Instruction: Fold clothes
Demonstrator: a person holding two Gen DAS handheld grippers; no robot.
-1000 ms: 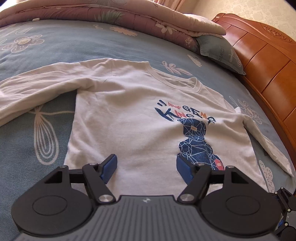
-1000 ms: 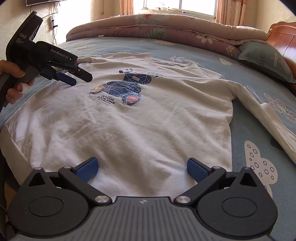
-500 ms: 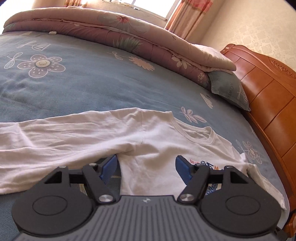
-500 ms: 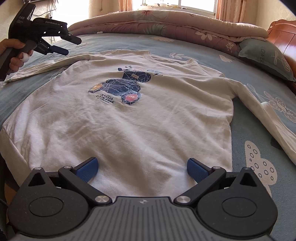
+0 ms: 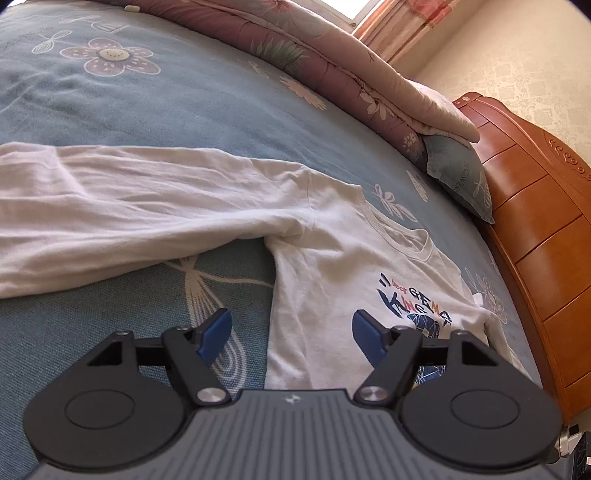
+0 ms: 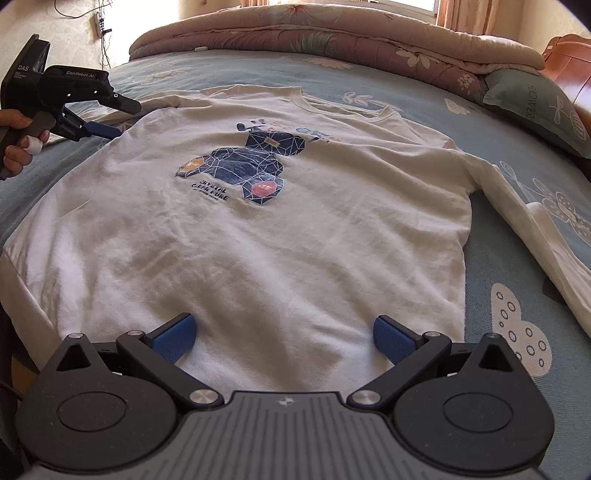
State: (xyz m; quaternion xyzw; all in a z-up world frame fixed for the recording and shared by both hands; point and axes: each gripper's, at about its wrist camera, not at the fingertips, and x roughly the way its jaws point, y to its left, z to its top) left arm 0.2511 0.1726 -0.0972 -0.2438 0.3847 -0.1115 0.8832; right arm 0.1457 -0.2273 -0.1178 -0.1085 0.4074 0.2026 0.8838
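This is a bedroom in a home. Under and ahead of both tongs spreads a wide bed with a blue-grey sheet printed with pale flowers [image 5: 155,110]. Beyond the tongs, along the far edge, lies a rolled pink-and-maroon floral quilt [image 6: 332,40], and at its right end a grey-green pillow with lettering [image 5: 461,173]. To the right stands a carved, glossy orange-brown wooden headboard [image 5: 535,221]. Behind it rise a cream patterned wallpaper wall [image 5: 524,62] and salmon curtains at a sunlit window [image 5: 388,26].
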